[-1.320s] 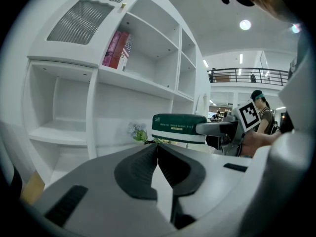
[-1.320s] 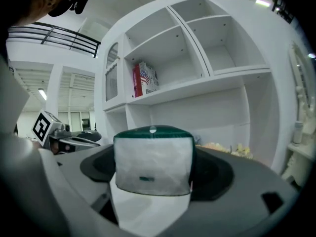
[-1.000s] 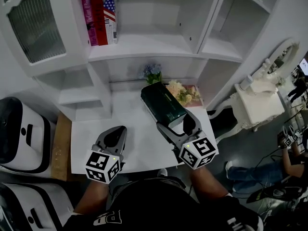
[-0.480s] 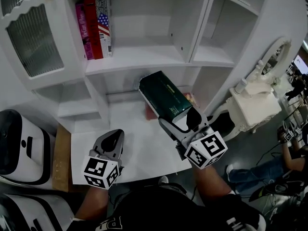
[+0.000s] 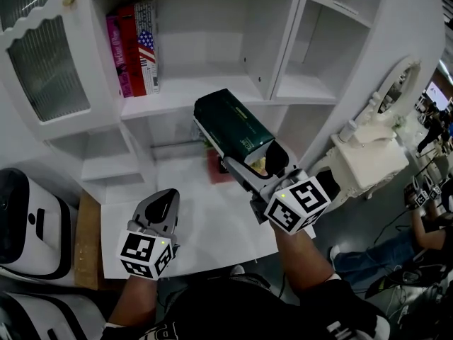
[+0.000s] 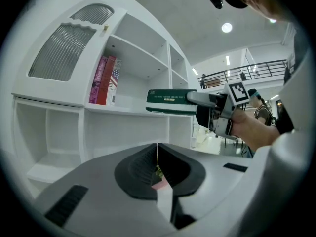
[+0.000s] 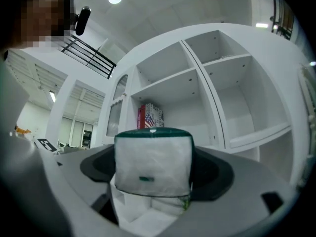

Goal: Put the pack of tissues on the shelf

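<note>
My right gripper [image 5: 256,167] is shut on a dark green pack of tissues [image 5: 232,127], held up in the air in front of the white shelf unit [image 5: 205,83]. The pack's far end reaches toward the open shelf board that carries the books [image 5: 132,47]. In the right gripper view the pack's pale end [image 7: 153,167] fills the gap between the jaws. My left gripper [image 5: 163,207] rests low over the white table [image 5: 212,225], jaws closed together with nothing in them. The left gripper view shows the pack [image 6: 170,101] level with the shelf board.
Red and pink books [image 6: 104,81] stand at the left of the open shelf. A glass-fronted cabinet door [image 5: 42,55] is at the far left. A pink item with flowers [image 5: 216,167] lies on the table under the pack. An ornate white side table [image 5: 375,154] stands at the right.
My right gripper has lifted the tissue pack from just above the table up and forward toward the shelf. The left gripper has stayed about where it was.
</note>
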The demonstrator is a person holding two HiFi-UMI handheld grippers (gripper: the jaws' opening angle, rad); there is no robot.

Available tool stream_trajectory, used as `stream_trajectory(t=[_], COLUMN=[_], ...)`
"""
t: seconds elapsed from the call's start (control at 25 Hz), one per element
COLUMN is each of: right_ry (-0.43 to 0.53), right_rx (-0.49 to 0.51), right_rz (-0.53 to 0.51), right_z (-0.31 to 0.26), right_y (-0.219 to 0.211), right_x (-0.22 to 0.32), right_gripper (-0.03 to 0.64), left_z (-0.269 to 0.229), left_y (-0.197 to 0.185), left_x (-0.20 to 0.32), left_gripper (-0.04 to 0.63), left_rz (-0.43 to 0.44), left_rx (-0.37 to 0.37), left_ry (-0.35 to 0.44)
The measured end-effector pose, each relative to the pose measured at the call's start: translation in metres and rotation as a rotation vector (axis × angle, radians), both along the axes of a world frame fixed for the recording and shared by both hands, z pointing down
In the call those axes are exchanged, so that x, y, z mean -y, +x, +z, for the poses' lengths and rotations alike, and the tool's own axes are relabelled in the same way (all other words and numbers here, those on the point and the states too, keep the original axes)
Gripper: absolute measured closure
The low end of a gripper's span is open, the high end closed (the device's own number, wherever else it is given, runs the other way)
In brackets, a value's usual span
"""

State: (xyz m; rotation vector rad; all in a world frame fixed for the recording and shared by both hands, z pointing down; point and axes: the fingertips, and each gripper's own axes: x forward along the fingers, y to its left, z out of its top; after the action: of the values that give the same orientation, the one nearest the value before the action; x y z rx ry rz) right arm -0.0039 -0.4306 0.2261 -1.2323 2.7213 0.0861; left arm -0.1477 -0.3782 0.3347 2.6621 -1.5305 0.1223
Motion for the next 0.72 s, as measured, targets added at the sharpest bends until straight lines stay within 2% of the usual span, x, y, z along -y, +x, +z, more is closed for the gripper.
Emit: stream_trajectory(t=[0.72], right_ry=[0.037], right_rx=[-0.028], right_rz=[0.041], right_z=[-0.037], right_y=[-0.006], right_x=[0.072], right_gripper=[0.179], left_z=[0.015], left_y=[-0.009], left_x=[0.000], left_gripper=[0.580], left_rz=[-0.053], left_rx=[0.009], left_ry=[-0.054])
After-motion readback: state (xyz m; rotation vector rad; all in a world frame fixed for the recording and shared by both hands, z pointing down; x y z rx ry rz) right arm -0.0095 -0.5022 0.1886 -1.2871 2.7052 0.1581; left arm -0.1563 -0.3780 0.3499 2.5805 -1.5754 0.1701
